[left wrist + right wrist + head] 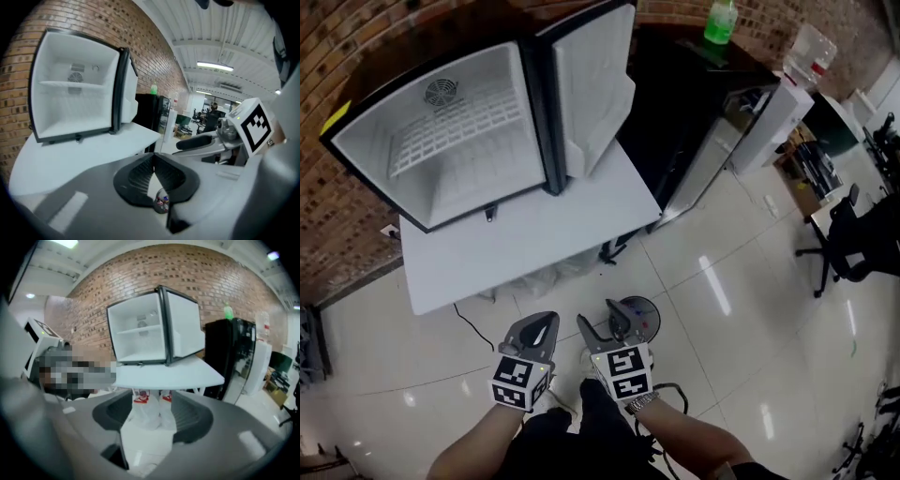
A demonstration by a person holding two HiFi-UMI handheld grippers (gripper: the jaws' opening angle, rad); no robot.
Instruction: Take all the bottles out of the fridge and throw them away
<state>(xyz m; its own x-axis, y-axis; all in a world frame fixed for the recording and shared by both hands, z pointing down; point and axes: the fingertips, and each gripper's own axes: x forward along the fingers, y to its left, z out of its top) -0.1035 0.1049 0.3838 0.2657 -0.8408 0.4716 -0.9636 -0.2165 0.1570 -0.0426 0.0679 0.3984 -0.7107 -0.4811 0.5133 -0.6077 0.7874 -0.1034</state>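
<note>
Holding 2 tools side by side above the floor [722, 309]: left tool [544, 324] pinched tip to tip on nothing, right tool [598, 317] wide and gripping nothing. Just beyond, facing a white table [534, 246] with a white bag [145, 414] showing red labels under it and the fridge [450, 141] on top, door [595, 89] swung open. Farthest, seeing 1 green bottle [720, 21] upright on a black cabinet [675, 103] right of the fridge, well apart from both tools.

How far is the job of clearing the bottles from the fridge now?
Looks done: the open fridge is empty inside, no bottles. In hand: nothing; the left gripper is shut and empty, the right gripper open and empty. Left: perhaps nothing, though a green bottle stands on the black cabinet, outside the fridge.
</note>
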